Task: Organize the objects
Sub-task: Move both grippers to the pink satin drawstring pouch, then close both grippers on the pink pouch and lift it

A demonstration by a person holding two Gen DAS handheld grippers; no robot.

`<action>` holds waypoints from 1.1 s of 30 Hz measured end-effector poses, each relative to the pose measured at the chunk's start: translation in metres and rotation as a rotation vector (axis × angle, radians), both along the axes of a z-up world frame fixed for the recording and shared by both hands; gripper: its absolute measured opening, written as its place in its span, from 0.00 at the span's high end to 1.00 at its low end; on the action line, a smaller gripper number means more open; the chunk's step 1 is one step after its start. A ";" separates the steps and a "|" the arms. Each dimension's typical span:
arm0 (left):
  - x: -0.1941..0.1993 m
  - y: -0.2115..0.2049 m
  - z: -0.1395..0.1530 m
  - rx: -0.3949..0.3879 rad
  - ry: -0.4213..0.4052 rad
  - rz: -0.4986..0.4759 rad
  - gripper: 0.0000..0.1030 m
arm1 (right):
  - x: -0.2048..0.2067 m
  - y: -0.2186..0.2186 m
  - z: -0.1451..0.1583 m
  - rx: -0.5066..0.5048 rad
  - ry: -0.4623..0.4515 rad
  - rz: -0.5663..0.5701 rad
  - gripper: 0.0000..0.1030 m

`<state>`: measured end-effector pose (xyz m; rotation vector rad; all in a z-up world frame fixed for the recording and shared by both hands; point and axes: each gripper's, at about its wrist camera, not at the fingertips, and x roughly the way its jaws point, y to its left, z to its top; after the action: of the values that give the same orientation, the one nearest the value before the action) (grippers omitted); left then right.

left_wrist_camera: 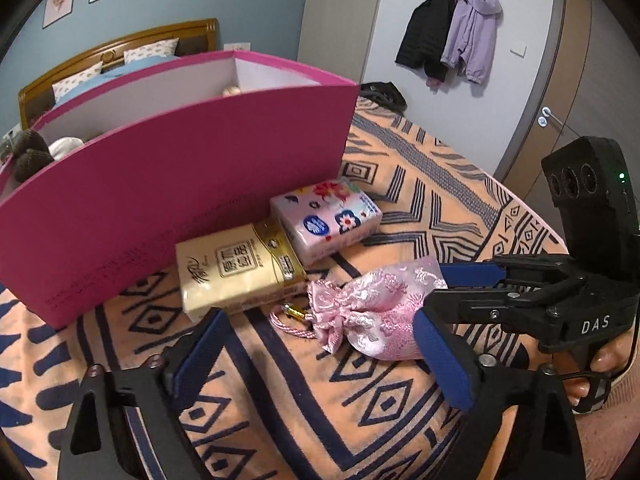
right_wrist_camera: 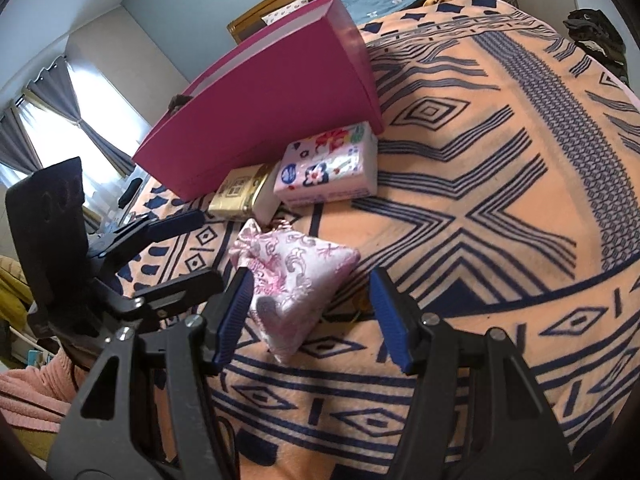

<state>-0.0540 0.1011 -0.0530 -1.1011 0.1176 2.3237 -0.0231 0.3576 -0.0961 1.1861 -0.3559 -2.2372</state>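
A pink brocade drawstring pouch (left_wrist_camera: 372, 308) (right_wrist_camera: 296, 276) lies on the orange patterned blanket (left_wrist_camera: 404, 208). My left gripper (left_wrist_camera: 320, 340) (right_wrist_camera: 192, 250) is open wide; the pouch sits just ahead, close to its right finger. My right gripper (right_wrist_camera: 312, 312) (left_wrist_camera: 440, 286) is open around the pouch's bottom end, its left pad at the fabric and its right pad apart from it. Behind the pouch lie a beige tissue pack (left_wrist_camera: 236, 272) (right_wrist_camera: 240, 192) and a floral tissue pack (left_wrist_camera: 328, 216) (right_wrist_camera: 328, 168), both against a tall magenta box (left_wrist_camera: 160, 184) (right_wrist_camera: 260, 120).
The magenta box holds a brown knitted thing (left_wrist_camera: 28, 152) and a white item (left_wrist_camera: 64, 146). Dark clothing (right_wrist_camera: 596, 36) lies at the blanket's far edge. A wooden headboard (left_wrist_camera: 120, 44), coats on a wall hook (left_wrist_camera: 452, 28) and a curtained window (right_wrist_camera: 60, 120) surround the bed.
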 end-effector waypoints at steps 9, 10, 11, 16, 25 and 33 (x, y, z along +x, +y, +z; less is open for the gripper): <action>-0.008 -0.001 -0.013 0.065 -0.102 -0.043 0.31 | -0.004 -0.002 -0.003 0.004 -0.011 -0.001 0.48; -0.009 -0.002 -0.014 0.073 -0.112 -0.046 0.32 | -0.004 -0.003 -0.004 0.003 -0.013 0.003 0.50; -0.010 -0.002 -0.015 0.084 -0.123 -0.049 0.34 | -0.005 -0.004 -0.005 0.005 -0.015 0.005 0.55; -0.008 0.003 -0.016 0.109 -0.147 -0.089 0.44 | -0.005 -0.001 -0.007 -0.018 -0.012 0.009 0.67; 0.002 0.006 -0.008 0.134 -0.141 -0.119 0.45 | 0.003 0.008 0.003 -0.072 0.007 0.023 0.72; 0.015 0.002 0.017 0.159 -0.080 -0.127 0.45 | 0.012 0.012 0.027 -0.112 0.061 0.041 0.72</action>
<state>-0.0388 0.1028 -0.0361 -1.0727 -0.0268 2.1338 -0.0112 0.3697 -0.0695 1.0554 -0.4230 -2.1835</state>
